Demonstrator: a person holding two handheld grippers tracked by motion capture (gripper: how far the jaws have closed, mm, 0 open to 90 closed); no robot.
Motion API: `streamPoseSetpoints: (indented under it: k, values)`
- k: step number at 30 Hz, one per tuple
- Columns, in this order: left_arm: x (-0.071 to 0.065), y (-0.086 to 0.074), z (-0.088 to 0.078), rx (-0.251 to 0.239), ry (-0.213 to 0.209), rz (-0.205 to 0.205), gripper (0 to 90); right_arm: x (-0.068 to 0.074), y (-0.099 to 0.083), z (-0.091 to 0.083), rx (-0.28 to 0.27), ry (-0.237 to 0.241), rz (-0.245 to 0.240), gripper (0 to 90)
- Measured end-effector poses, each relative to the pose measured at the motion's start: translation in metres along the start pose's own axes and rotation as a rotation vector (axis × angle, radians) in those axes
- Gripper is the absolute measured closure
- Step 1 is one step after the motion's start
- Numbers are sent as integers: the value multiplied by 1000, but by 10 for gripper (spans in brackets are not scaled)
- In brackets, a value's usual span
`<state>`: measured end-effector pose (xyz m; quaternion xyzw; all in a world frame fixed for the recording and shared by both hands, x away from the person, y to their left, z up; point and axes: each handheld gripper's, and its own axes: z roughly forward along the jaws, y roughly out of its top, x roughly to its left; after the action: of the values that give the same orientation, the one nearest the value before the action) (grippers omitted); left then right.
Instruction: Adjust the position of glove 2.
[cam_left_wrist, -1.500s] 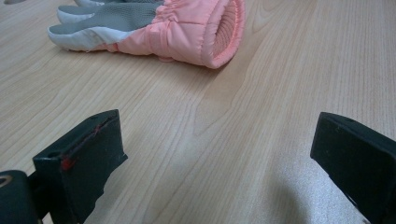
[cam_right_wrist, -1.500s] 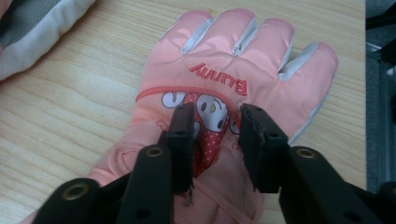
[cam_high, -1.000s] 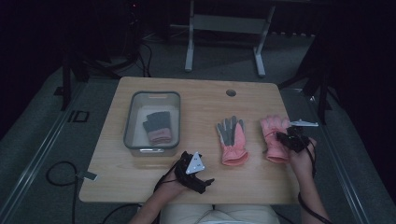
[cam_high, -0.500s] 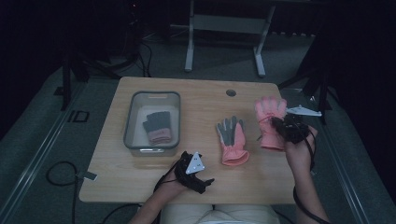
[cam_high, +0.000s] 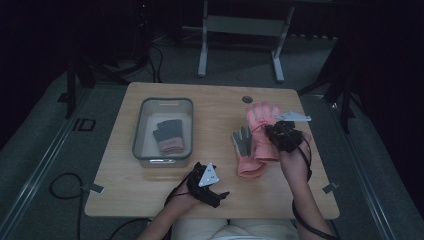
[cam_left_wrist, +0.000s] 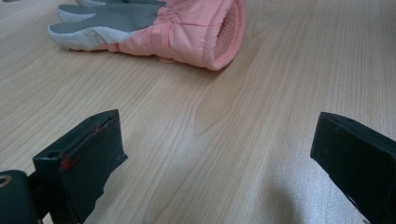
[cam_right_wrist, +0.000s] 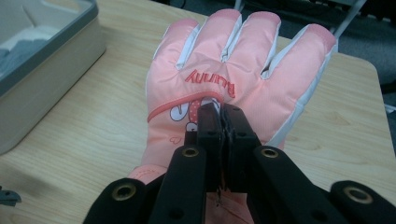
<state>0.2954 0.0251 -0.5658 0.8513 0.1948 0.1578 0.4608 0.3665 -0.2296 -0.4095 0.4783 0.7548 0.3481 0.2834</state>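
Pink glove (cam_right_wrist: 219, 70), back side up with red lettering across the knuckles, hangs pinched in the right gripper (cam_right_wrist: 222, 112), whose fingers are pressed together on a fold of fabric near the back of the hand. In the high view this glove (cam_high: 262, 127) sits toward 2 o'clock on the counter (cam_high: 200, 95), its fingertips pointing to 12, its cuff overlapping the edge of a second glove. That second glove (cam_high: 246, 152) lies flat and palm-up, grey grip facing the ceiling, just at 9 o'clock of the held one; the left gripper view shows its ribbed pink cuff (cam_left_wrist: 219, 35) open toward the camera.

Farther out, at 10 o'clock on the counter, a grey bin (cam_high: 186, 105) holds a third glove (cam_high: 169, 136), grey with a pink cuff. The left gripper (cam_high: 210, 187) rests low at 6 o'clock, close to the person's body, its fingers (cam_left_wrist: 88, 154) spread wide with nothing but bare wood between them.

Judging by the layout, the step in hand is carrying the pinched glove off the counter, most likely toward the bin at 9 o'clock of it. The next move calls for enough lift that the dangling cuff clears the palm-up glove and the bin's wall, then a release over the open tub rather than on its rim.
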Motion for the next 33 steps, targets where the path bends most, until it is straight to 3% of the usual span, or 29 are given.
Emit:
streamPoseSetpoints:
  k: [7, 13, 23, 33]
  values:
    - [0, 0, 0, 1, 1, 1, 20, 23, -7, 19, 47, -17, -32, 871]
    - [0, 0, 0, 4, 0, 4, 20, 31, -16, 37, 91, -5, -23, 870]
    - [0, 0, -1, 4, -2, 0, 20, 27, -37, 69, 142, 34, 47, 866]
    - [1, 0, 0, 6, -6, -8, 20, 25, -48, 83, 150, 72, 61, 847]
